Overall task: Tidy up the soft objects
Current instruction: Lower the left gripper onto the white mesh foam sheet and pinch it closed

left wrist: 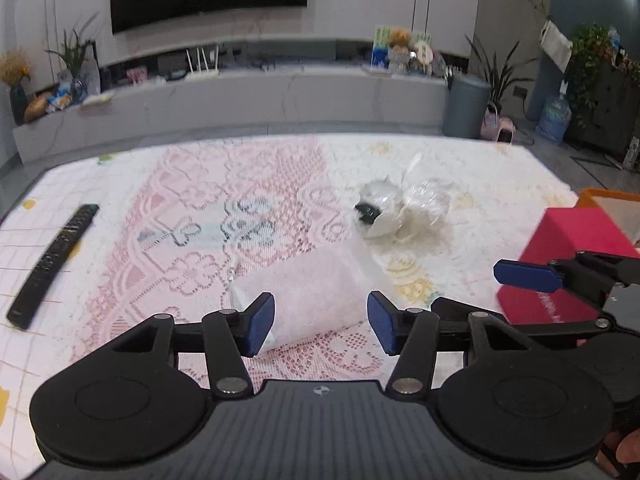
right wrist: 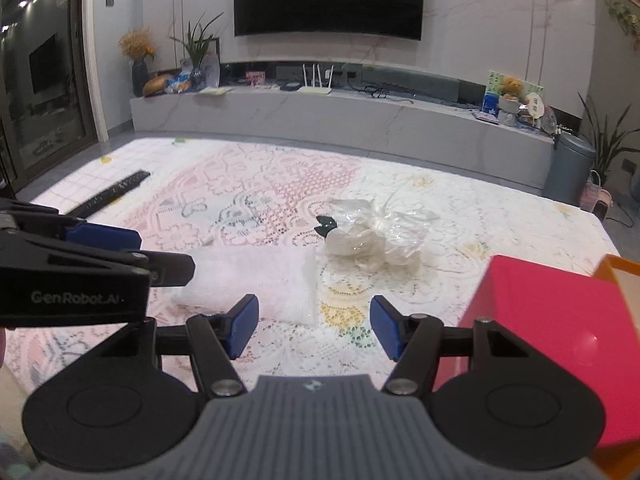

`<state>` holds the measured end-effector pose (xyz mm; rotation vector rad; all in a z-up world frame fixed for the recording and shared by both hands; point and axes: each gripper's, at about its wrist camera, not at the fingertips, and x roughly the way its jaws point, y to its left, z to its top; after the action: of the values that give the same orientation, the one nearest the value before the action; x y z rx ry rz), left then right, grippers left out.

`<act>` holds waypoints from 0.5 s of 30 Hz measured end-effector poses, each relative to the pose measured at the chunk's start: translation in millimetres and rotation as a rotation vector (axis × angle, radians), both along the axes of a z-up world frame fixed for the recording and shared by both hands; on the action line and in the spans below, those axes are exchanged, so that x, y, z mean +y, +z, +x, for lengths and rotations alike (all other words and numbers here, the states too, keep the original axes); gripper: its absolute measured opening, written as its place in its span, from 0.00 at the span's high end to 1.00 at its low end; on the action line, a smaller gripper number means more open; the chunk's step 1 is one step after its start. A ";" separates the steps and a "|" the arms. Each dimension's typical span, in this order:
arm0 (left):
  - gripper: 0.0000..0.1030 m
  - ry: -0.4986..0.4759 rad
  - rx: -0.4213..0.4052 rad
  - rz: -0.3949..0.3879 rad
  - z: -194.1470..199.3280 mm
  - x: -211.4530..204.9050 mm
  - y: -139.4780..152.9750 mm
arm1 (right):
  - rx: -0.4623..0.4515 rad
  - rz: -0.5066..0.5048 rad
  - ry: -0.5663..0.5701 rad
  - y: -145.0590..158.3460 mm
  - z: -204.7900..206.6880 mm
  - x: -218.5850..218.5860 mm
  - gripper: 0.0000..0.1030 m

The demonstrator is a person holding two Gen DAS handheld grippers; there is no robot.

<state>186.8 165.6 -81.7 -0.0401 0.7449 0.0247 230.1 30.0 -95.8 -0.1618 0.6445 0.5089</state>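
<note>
A white translucent pouch [left wrist: 312, 284] lies flat on the lace tablecloth [left wrist: 260, 184], just ahead of my left gripper [left wrist: 321, 322], which is open with its blue pads on either side of the pouch's near edge. The pouch also shows in the right wrist view [right wrist: 256, 280]. Beyond it lies a crumpled clear plastic bag of white soft things [left wrist: 404, 204] with a small dark piece at its left, seen too in the right wrist view [right wrist: 372, 240]. My right gripper [right wrist: 313, 330] is open and empty above the cloth, right of the pouch.
A red box [right wrist: 560, 332] stands at the right with an orange container [right wrist: 616, 272] behind it; the box also shows in the left wrist view [left wrist: 576, 256]. A black remote [left wrist: 52, 264] lies at the left. A TV cabinet and a grey bin [right wrist: 568, 168] stand beyond the table.
</note>
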 end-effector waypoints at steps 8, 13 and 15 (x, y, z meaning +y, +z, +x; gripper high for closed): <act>0.26 -0.126 -0.031 0.192 38.1 5.2 -15.7 | 0.054 0.008 0.030 -30.3 37.4 18.2 0.40; 0.26 -0.223 0.004 0.181 56.3 11.4 -29.1 | 0.111 -0.001 0.021 -47.2 63.2 29.6 0.49; 0.25 -0.224 0.035 0.173 65.3 20.1 -36.9 | 0.121 0.006 0.025 -52.4 68.3 30.0 0.49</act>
<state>252.0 185.7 -118.6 0.2095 0.7764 -0.1237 298.4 59.9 -148.2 -0.1343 0.7603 0.5473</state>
